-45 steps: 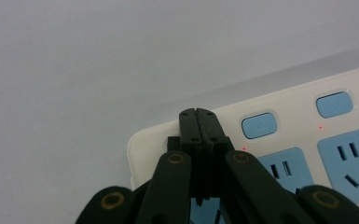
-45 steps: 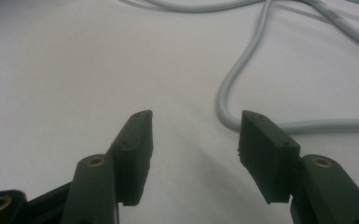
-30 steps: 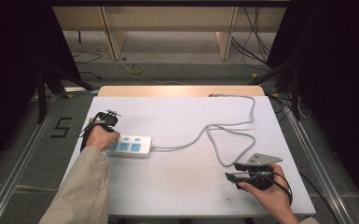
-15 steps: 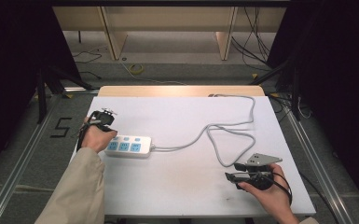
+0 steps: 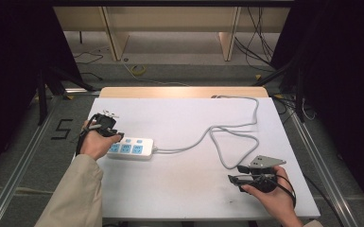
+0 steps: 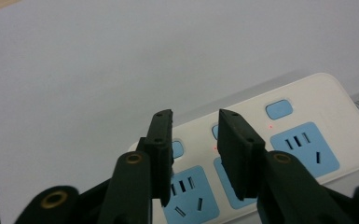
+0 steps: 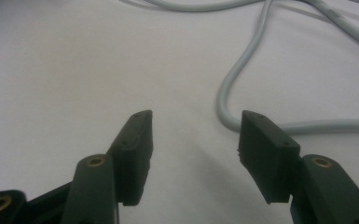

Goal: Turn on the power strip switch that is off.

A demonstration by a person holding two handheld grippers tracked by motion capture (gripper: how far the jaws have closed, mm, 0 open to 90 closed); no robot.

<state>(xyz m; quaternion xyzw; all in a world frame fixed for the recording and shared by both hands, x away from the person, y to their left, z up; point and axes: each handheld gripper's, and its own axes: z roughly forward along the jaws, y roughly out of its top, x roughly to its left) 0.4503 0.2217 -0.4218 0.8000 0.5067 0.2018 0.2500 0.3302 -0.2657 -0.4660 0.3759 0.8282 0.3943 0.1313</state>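
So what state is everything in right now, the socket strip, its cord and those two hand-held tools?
Power strip: lying flat on the white table, sockets up and unplugged, small red lights glowing beside two switches.
Grey cord: slack, looped across the table.
Left tool: jaws have just been opening, parted above the strip's switches, nothing between them.
Right tool: open, holding nothing, near the cord's loop.
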